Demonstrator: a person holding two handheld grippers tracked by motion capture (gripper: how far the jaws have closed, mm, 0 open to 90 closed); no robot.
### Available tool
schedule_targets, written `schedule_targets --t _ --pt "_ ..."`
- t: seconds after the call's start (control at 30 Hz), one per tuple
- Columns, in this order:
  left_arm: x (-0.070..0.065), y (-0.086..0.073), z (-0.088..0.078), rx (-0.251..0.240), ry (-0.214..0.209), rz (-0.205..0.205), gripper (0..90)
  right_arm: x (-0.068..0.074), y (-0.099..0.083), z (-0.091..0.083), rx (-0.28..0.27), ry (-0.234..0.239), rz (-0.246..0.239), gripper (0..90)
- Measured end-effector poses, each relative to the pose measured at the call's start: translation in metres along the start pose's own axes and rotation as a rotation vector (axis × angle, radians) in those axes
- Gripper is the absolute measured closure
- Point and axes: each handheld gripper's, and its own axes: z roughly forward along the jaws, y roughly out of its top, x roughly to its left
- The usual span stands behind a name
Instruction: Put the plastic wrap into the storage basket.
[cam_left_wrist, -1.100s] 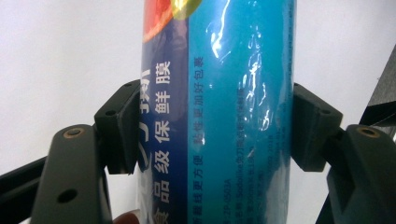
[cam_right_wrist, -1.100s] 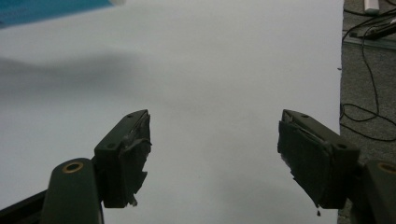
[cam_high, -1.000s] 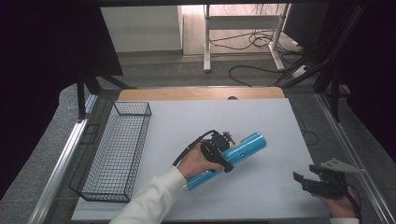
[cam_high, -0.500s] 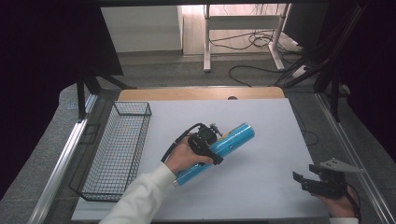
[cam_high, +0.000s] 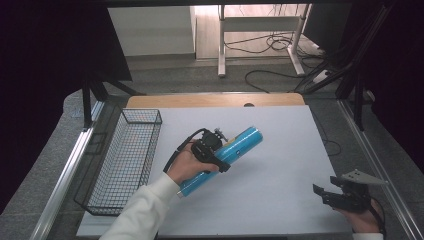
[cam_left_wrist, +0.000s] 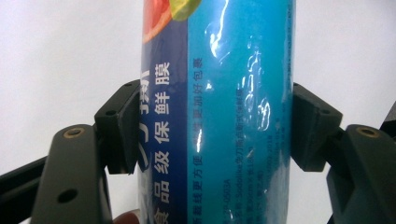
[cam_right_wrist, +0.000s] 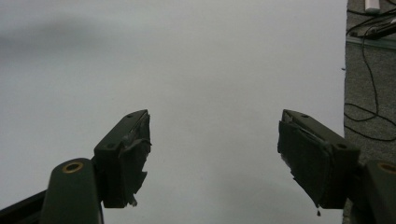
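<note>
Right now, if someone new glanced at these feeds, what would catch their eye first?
The bright blue roll of cling film stands out, lying slantwise over the middle of the white table and clamped in the left gripper. In the left gripper view its printed wrapper sits between both pads. Next come the black wire basket along the table's left edge and the right gripper, open with nothing between its pads, at the near right corner.
</note>
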Motion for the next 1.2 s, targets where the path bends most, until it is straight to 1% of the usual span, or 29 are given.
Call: schedule_targets --t 0.1,0.17,0.2,0.23,0.3,0.37,0.4,0.43,0.67,0.7,0.77,0.87,1.2 --pt "0.009 -0.007 -0.009 -0.024 0.013 -0.029 31.2 0.001 0.000 0.002 0.004 0.004 -0.004 25.7" --pt "0.013 -0.013 -0.015 -0.034 0.014 -0.046 31.3 0.001 0.000 0.001 0.003 0.007 -0.005 25.8" --pt "0.013 -0.013 -0.015 -0.034 0.014 -0.046 31.2 0.001 0.000 0.001 0.003 0.007 -0.005 25.8" --pt "0.019 -0.020 -0.022 -0.060 0.009 -0.068 31.2 0.002 0.000 0.001 0.001 0.007 -0.005 25.8" --pt "0.024 -0.027 -0.028 -0.073 0.015 -0.086 31.3 0.002 0.000 0.001 0.000 0.008 -0.005 25.7" --pt "0.028 -0.032 -0.033 -0.077 0.032 -0.093 31.2 0.002 0.000 0.001 0.000 0.007 -0.008 25.7" --pt "0.028 -0.032 -0.033 -0.077 0.032 -0.093 31.3 0.002 0.000 0.001 0.000 0.007 -0.008 25.8" --pt "0.030 -0.036 -0.035 -0.077 0.041 -0.102 31.3 0.002 0.000 0.001 0.000 0.007 -0.008 25.8" --pt "0.043 -0.055 -0.048 -0.088 0.068 -0.136 31.3 0.003 0.001 0.002 0.001 0.011 -0.016 25.7" --pt "0.043 -0.055 -0.048 -0.088 0.068 -0.136 31.3 0.003 0.001 0.002 0.001 0.011 -0.016 25.7" --pt "0.047 -0.060 -0.051 -0.098 0.067 -0.148 31.3 0.003 0.001 0.002 0.000 0.014 -0.019 25.7" --pt "0.050 -0.065 -0.056 -0.107 0.075 -0.161 31.3 0.004 0.001 0.002 -0.002 0.017 -0.021 25.7" --pt "0.054 -0.077 -0.065 -0.128 0.078 -0.184 31.3 0.003 0.001 0.001 -0.008 0.017 -0.024 25.4"
